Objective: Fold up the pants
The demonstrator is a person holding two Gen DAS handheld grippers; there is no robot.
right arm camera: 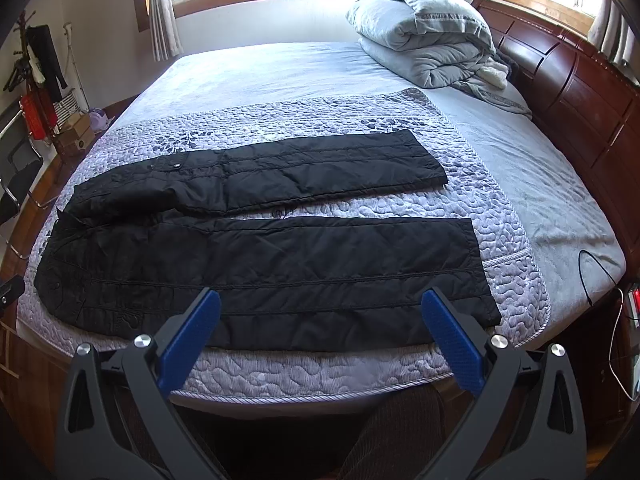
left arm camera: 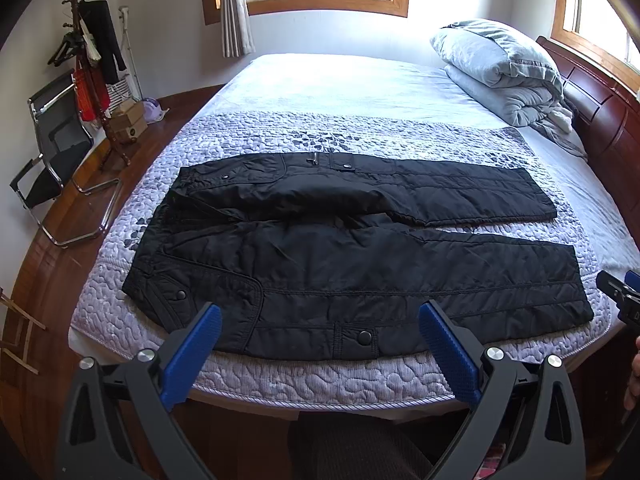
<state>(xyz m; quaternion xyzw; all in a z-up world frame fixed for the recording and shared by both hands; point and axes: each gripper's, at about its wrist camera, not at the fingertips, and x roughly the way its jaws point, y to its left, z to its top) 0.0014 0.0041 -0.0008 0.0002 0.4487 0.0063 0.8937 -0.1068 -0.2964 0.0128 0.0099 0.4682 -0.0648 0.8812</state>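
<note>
Both tongs spread wide, gripping nothing, at the bed's near edge.
Just beyond the left tongs [left arm camera: 320, 316] and right tongs [right arm camera: 320, 302], the black quilted pants [left arm camera: 360, 256] lie unfolded, legs parted, across the lavender quilted bedspread [left arm camera: 320, 380]; a folded grey duvet [left arm camera: 500, 68] sits far behind.

We see a folded grey duvet [right arm camera: 420, 36] at one o'clock on the bed [right arm camera: 540, 184]. A coat rack [left arm camera: 86, 68] stands at ten o'clock.
</note>
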